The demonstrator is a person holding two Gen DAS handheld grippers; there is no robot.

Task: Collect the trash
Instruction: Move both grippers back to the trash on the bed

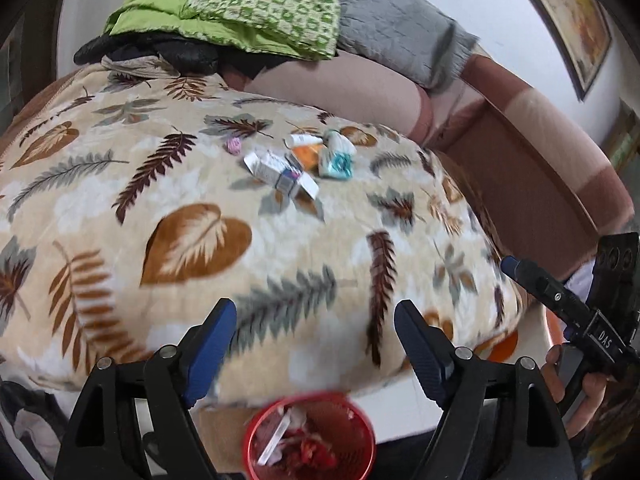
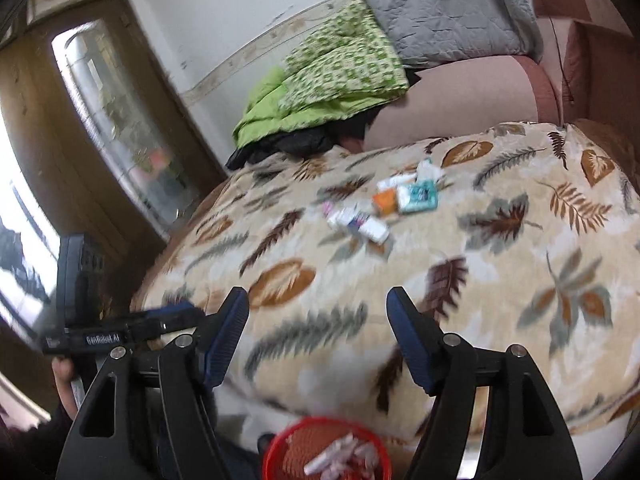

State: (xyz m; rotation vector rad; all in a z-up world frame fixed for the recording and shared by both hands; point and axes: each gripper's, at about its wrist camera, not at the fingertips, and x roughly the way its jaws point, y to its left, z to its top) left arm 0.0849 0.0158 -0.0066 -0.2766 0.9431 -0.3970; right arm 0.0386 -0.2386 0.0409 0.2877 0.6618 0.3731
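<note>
Several pieces of trash lie in a cluster on the leaf-patterned blanket [image 1: 192,184]: a white medicine box [image 1: 280,172], an orange packet [image 1: 307,156], a teal packet [image 1: 337,165], a white tube [image 1: 304,140] and a small pink item [image 1: 233,145]. The cluster also shows in the right wrist view [image 2: 384,204]. A red mesh bin [image 1: 311,438] holding scraps stands on the floor below the bed edge, also seen in the right wrist view [image 2: 327,450]. My left gripper [image 1: 316,316] is open and empty above the bin. My right gripper [image 2: 318,304] is open and empty, to the right of the left one [image 1: 560,300].
Green quilts [image 1: 256,12], a grey pillow [image 1: 400,32] and dark clothes [image 1: 160,54] are piled at the bed's far end. A pink-brown headboard [image 1: 540,152] runs along the right. A wooden door with glass [image 2: 120,120] stands left.
</note>
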